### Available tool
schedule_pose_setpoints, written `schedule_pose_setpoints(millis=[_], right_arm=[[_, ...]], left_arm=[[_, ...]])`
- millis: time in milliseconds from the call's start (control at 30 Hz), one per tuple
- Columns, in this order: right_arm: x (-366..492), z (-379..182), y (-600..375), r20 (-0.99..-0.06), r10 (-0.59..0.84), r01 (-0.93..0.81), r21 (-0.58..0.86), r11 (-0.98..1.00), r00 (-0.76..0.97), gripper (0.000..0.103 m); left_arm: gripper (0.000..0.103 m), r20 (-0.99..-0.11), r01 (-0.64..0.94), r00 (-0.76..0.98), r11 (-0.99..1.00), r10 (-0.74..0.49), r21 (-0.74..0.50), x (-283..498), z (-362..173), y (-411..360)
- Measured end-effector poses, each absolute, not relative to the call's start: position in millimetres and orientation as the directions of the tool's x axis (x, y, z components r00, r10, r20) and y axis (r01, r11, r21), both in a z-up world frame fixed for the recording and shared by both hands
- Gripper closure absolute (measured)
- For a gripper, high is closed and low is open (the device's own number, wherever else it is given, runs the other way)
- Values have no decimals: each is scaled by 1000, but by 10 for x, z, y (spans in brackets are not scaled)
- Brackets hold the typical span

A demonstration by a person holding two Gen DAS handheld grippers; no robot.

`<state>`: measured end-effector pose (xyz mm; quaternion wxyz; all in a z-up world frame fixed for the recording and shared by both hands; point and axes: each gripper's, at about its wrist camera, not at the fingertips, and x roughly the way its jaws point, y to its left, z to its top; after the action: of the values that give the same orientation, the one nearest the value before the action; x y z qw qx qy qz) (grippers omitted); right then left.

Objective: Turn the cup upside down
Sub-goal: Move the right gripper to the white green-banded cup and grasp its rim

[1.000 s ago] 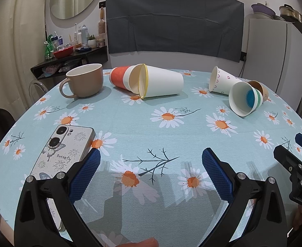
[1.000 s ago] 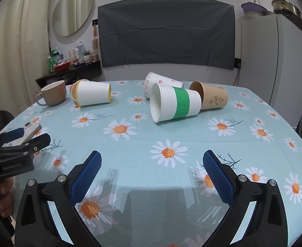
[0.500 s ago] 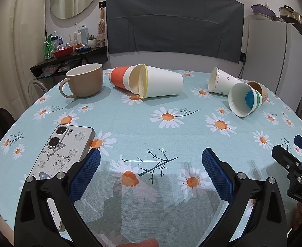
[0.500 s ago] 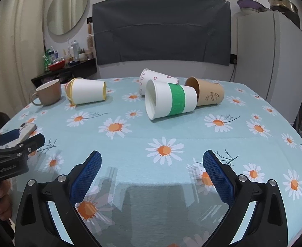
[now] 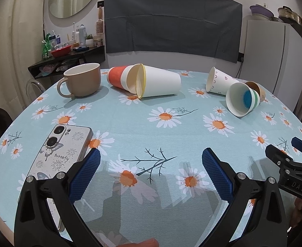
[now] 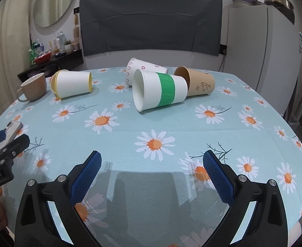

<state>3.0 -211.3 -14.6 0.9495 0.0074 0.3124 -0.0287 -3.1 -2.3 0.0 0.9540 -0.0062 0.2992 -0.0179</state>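
Daisy tablecloth bare near edge | green-banded cup on side mid-table | both hand-held grippers agape, holding nothing

The left hand-held gripper hovered wide open over the near edge of the desk, holding nothing. A phone lay by its left finger. Toward the far edge stood a brown mug, and paper cups lay on their sides: a white cup, a green-banded cup.
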Motion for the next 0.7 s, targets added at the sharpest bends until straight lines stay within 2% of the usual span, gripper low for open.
schedule_pose_setpoints(millis=[400,700], right_arm=[[460,28,-2023,-635,-76,64,-42,997,769,8],[955,88,-2017,-665,-122,101,-71,992,737,8]], left_arm=[[6,-620,64,778,994,-104,-87,120,-3,21],[6,-635,87,762,992,-125,-91,276,31,-5]])
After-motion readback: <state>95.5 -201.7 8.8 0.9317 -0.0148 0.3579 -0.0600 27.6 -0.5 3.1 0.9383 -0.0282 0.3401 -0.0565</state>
